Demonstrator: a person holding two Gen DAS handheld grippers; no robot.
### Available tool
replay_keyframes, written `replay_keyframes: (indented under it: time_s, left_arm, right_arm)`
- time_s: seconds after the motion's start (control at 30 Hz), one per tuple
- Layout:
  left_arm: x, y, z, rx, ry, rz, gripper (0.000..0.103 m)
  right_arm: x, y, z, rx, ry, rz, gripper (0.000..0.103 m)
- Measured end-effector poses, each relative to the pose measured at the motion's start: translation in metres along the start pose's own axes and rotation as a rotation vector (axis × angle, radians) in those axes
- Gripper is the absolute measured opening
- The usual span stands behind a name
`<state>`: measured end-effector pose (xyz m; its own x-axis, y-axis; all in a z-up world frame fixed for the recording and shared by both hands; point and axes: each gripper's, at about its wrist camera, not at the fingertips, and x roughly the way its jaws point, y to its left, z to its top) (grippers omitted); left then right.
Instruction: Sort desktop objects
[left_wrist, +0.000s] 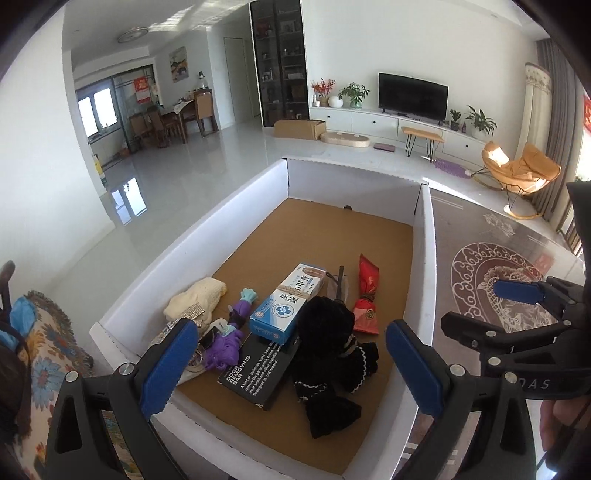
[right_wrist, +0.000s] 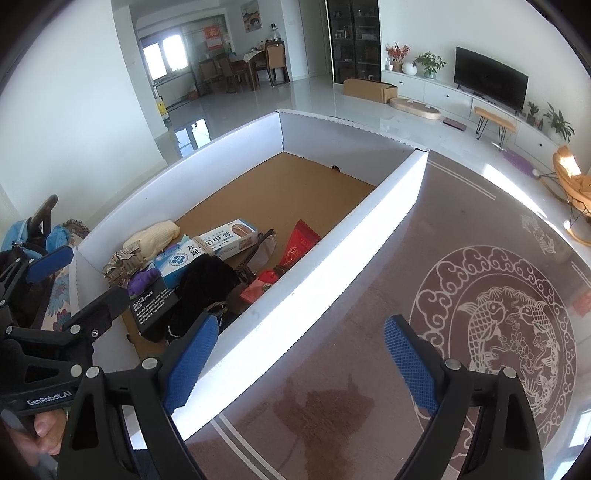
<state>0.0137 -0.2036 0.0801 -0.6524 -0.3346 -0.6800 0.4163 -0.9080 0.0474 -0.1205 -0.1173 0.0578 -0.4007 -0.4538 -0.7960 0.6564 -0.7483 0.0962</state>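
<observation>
One white box (left_wrist: 424, 258) with a brown floor was seen on the table (right_wrist: 369, 295), holding one blue-and-white carton (left_wrist: 284, 306), one black carton (left_wrist: 255, 369), one red packet (left_wrist: 367, 295) and one purple toy (left_wrist: 229, 339). The left gripper (left_wrist: 288, 369) was held spread and empty above them. The right gripper (right_wrist: 299, 362) was likewise spread, empty, over the box's right wall.

The box's (left_wrist: 424, 236) far half lies bare; clutter (left_wrist: 280, 328) crowds its near end, walls ringing it.
</observation>
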Motion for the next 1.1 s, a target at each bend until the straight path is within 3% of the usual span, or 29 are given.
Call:
replay_keyframes:
  time_s: [0.17, 0.4, 0.57, 0.83, 1.1]
  left_arm:
    - [-0.017, 0.002, -0.003, -0.014, -0.043, 0.048, 0.103]
    - [-0.005, 0.008, -0.016, -0.026, 0.033, 0.066, 0.103]
    - [-0.008, 0.017, -0.012, -0.053, 0.036, 0.082, 0.103]
    - [-0.014, 0.033, -0.007, -0.077, 0.004, 0.098, 0.103]
    - [-0.01, 0.044, -0.007, -0.099, 0.002, 0.104, 0.103]
  right_arm:
    - [-0.007, 0.006, -0.002, -0.031, 0.006, 0.002, 0.092]
    - [-0.005, 0.01, -0.006, -0.065, 0.042, -0.031, 0.092]
    - [-0.005, 0.015, -0.003, -0.054, 0.063, -0.02, 0.092]
    - [-0.023, 0.033, 0.008, -0.088, 0.003, -0.009, 0.097]
    - [-0.015, 0.045, 0.011, -0.102, 0.008, -0.004, 0.098]
